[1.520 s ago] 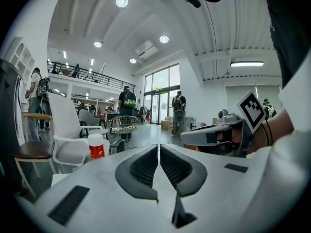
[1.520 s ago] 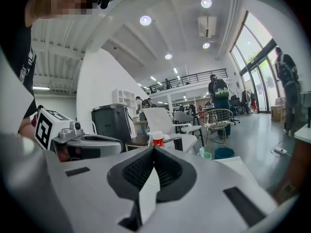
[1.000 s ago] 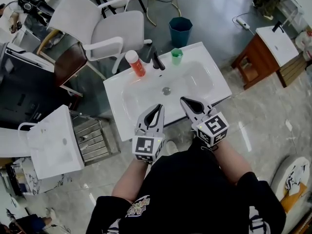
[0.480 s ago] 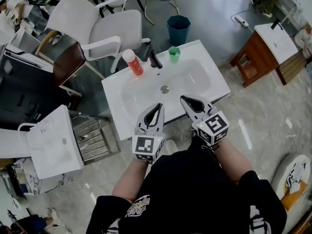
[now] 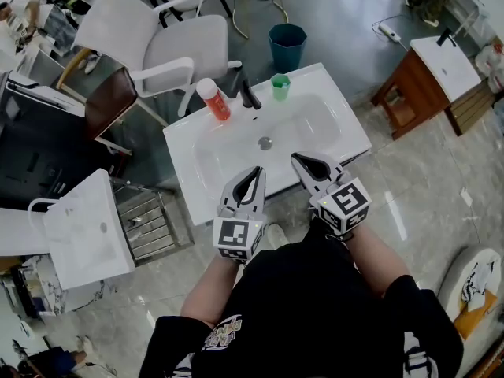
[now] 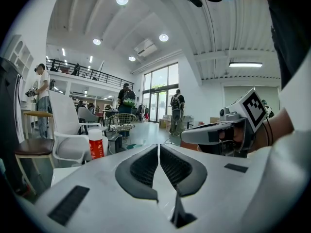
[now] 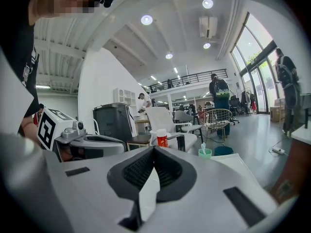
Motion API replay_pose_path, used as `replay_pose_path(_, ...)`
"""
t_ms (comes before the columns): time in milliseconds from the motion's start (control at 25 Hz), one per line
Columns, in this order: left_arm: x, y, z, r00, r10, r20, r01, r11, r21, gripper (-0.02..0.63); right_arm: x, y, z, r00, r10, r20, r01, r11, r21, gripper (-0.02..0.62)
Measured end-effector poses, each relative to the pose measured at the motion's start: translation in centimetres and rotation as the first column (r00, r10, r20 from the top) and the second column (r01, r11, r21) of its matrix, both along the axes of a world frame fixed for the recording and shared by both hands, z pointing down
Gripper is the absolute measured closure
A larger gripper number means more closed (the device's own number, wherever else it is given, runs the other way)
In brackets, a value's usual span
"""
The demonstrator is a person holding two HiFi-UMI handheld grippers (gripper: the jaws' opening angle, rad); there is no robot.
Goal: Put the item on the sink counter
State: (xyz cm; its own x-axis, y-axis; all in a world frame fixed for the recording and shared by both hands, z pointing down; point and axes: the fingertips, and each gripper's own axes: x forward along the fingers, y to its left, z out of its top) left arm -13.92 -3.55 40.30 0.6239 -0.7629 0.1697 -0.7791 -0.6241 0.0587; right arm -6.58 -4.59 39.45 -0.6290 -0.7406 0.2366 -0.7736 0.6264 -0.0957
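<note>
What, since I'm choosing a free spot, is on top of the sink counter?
Along its back edge: a red bottle, a black faucet, a green cup. The left tool and right tool cover part of the near edge.

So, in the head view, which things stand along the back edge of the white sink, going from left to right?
Along that edge: red bottle → black faucet → green cup.
</note>
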Motion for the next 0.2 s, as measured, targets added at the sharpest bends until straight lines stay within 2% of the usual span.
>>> replay_pose_path(200,-0.07,0.41,0.34,1.000,-0.005,-0.001,0.005,1.000,-0.006,0.580,0.04,0.28,0.15,1.000,-0.002,0.000,0.002,1.000,-0.002,0.541)
